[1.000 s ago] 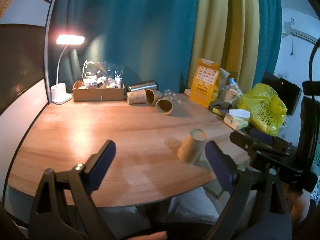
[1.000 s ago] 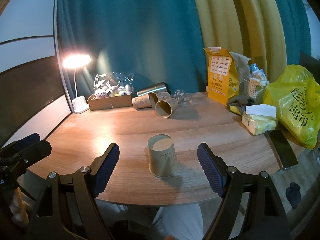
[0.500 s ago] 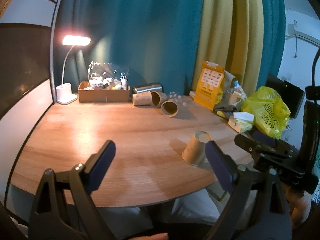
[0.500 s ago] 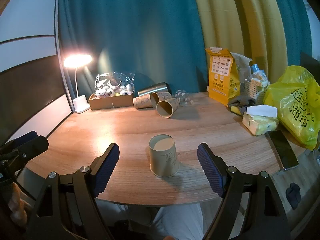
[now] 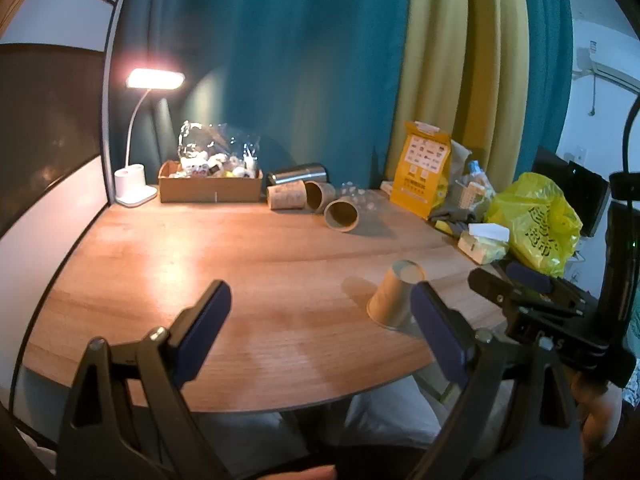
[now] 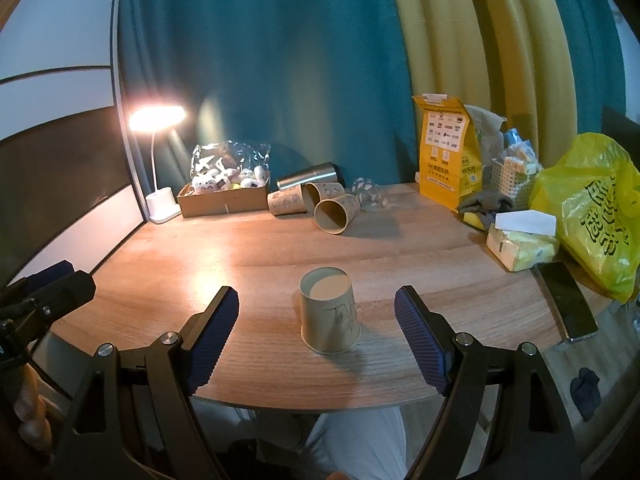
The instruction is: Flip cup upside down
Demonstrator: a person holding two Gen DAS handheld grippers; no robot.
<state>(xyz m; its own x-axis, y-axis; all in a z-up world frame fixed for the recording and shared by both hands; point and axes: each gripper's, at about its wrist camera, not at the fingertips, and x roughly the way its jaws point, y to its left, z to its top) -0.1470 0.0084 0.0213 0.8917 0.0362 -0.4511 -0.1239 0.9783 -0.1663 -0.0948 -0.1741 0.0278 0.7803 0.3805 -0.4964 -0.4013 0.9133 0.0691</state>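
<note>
At the left edge of the right wrist view, the left tongs (image 6: 48, 292) sit back off the surface (image 6: 248, 256); the left wrist view shows them spread with nothing between. At lower centre the cup (image 6: 330, 312) stands mouth-down, base up, so the flip looks done. The right tongs (image 6: 316, 336) are spread wide either side of it, not touching, probably to leave it undisturbed.
</note>
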